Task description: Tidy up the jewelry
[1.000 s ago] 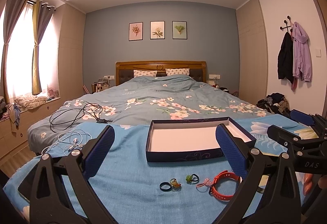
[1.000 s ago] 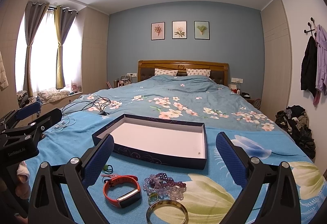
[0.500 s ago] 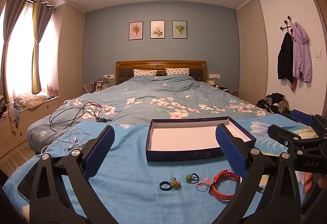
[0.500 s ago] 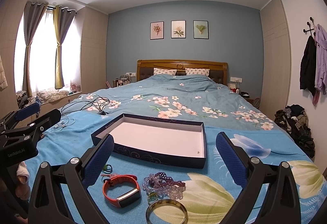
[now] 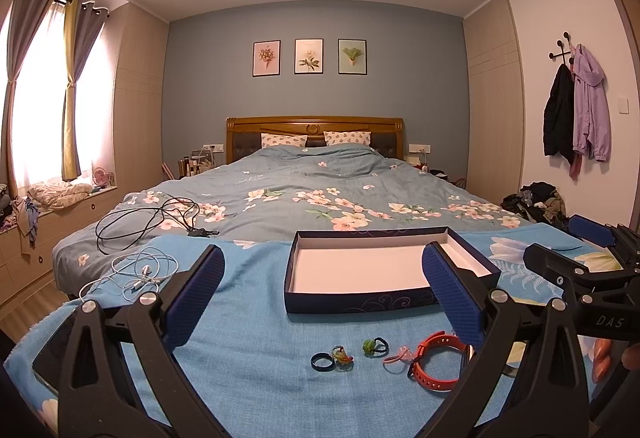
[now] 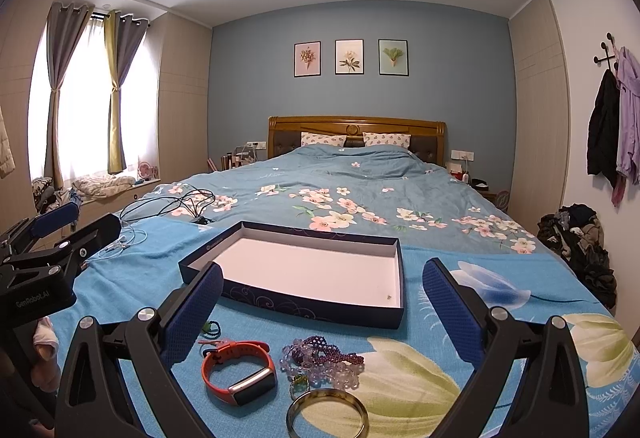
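You can read "DAS" on the right gripper [image 5: 592,238] body, and "GenRobot.AI" on the left gripper [image 6: 60,222] body.

Blue-walled bedroom [image 5: 320,110], curtained window [image 5: 36,90]

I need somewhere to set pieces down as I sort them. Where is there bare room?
The box floor is bare but for one speck by its near right corner. The blue cloth left of the rings is free. It is crowded before the box: watch, beads, bangle.
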`<control>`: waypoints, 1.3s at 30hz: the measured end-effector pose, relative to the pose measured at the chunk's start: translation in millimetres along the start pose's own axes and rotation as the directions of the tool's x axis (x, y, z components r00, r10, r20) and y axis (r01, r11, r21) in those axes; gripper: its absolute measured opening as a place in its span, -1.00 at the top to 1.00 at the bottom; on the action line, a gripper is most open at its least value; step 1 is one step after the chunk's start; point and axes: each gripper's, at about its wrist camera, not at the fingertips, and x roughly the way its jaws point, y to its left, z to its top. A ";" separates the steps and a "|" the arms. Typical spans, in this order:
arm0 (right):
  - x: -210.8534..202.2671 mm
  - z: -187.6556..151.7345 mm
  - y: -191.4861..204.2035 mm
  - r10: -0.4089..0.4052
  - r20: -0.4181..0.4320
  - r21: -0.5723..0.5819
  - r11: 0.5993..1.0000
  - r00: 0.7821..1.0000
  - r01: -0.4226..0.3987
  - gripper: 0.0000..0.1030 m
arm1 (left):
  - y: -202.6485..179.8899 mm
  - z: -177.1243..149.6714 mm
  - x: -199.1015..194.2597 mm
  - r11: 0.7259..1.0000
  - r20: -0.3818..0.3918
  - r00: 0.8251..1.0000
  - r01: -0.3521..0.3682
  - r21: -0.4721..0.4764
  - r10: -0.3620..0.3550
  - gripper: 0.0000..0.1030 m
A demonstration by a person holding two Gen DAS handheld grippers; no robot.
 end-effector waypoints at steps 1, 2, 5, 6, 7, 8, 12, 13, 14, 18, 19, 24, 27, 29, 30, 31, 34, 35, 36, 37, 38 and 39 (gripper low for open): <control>-0.1 0.0 -0.1 0.000 -0.001 0.001 1.000 1.000 0.000 -0.88 | 0.0 -0.2 0.1 1.000 -0.001 1.000 0.000 0.001 0.000 -0.89; -0.1 -0.2 0.0 0.000 0.000 0.001 1.000 1.000 0.000 -0.88 | 0.4 -0.2 -0.2 1.000 0.000 1.000 0.001 0.000 -0.001 -0.89; -0.2 -0.2 0.1 0.000 0.001 0.001 1.000 1.000 0.000 -0.88 | 0.1 0.0 0.1 1.000 0.001 1.000 0.000 0.000 0.000 -0.89; 0.2 -0.2 0.1 0.000 0.001 0.000 1.000 1.000 0.000 -0.88 | 0.1 -0.4 0.2 1.000 0.000 1.000 0.000 -0.001 0.000 -0.89; 0.2 -0.3 0.2 0.000 -0.002 0.001 1.000 1.000 0.000 -0.88 | 0.0 -0.3 0.3 1.000 -0.001 1.000 0.000 -0.001 0.000 -0.89; -0.3 -0.3 0.0 0.000 -0.002 0.002 1.000 1.000 0.000 -0.88 | 0.1 -0.2 0.1 1.000 0.000 1.000 0.000 -0.001 0.000 -0.89; -1.0 0.0 0.2 0.000 -0.003 0.002 1.000 1.000 0.000 -0.88 | 0.1 -0.2 -0.1 1.000 0.001 1.000 -0.001 -0.001 0.001 -0.89; -1.1 0.3 0.2 0.001 -0.003 0.002 1.000 1.000 -0.001 -0.88 | 0.2 0.2 0.2 1.000 0.001 1.000 0.000 -0.001 0.000 -0.89; -0.2 0.2 0.6 -0.001 -0.006 0.000 1.000 1.000 0.001 -0.88 | 0.2 0.1 0.2 1.000 0.000 1.000 0.000 -0.002 0.000 -0.89; -0.3 0.1 0.6 0.000 -0.007 0.000 1.000 1.000 0.000 -0.88 | 0.3 0.1 0.2 1.000 -0.001 1.000 0.001 -0.002 -0.001 -0.89; -0.1 -0.1 0.7 0.001 -0.007 0.001 1.000 1.000 -0.001 -0.88 | 0.0 0.0 0.5 1.000 0.000 1.000 0.001 -0.001 -0.001 -0.89; -0.1 -0.1 1.1 0.002 -0.007 0.001 1.000 1.000 -0.002 -0.88 | -0.1 -0.4 0.6 1.000 -0.001 1.000 0.002 -0.001 -0.002 -0.89; 0.3 -0.1 1.3 0.002 -0.008 0.000 1.000 1.000 -0.002 -0.88 | -0.8 -1.2 1.1 1.000 -0.002 1.000 0.002 -0.001 -0.002 -0.89; 0.0 -0.2 1.0 0.003 -0.006 0.002 1.000 1.000 -0.003 -0.88 | -0.7 -1.4 1.1 1.000 -0.002 1.000 0.004 -0.002 -0.004 -0.89; 0.3 -0.1 1.3 0.004 -0.008 0.002 1.000 1.000 -0.004 -0.88 | -0.9 -1.6 1.2 1.000 -0.002 1.000 0.003 -0.002 -0.003 -0.89; 0.2 -0.3 1.6 0.002 -0.009 0.001 1.000 1.000 -0.002 -0.88 | -1.1 -1.6 1.3 1.000 -0.003 1.000 0.003 -0.002 -0.003 -0.89; 1.2 0.0 0.9 0.005 -0.010 0.000 1.000 1.000 -0.005 -0.88 | -1.0 -1.7 1.3 1.000 -0.003 1.000 0.003 -0.001 -0.003 -0.89; 1.3 -0.2 0.5 0.005 -0.010 0.000 1.000 1.000 -0.005 -0.88 | -0.8 -1.3 1.1 1.000 -0.003 1.000 0.004 -0.003 -0.004 -0.89; 1.5 -0.1 0.4 0.007 -0.009 0.001 1.000 1.000 -0.007 -0.88 | -0.9 -1.5 1.0 1.000 -0.002 1.000 0.004 -0.003 -0.004 -0.89; 1.9 -0.2 0.6 0.008 -0.010 0.001 1.000 1.000 -0.008 -0.88 | -1.3 -1.7 1.2 1.000 -0.002 1.000 0.003 -0.002 -0.003 -0.89; 2.4 -0.4 0.8 0.007 -0.010 0.000 1.000 1.000 -0.007 -0.88 | -1.0 -1.2 1.2 1.000 -0.003 1.000 0.003 -0.001 -0.003 -0.89; 2.6 -0.5 0.8 0.008 -0.010 0.000 1.000 1.000 -0.008 -0.88 | -1.1 -1.5 1.2 1.000 -0.003 1.000 0.003 -0.002 -0.003 -0.89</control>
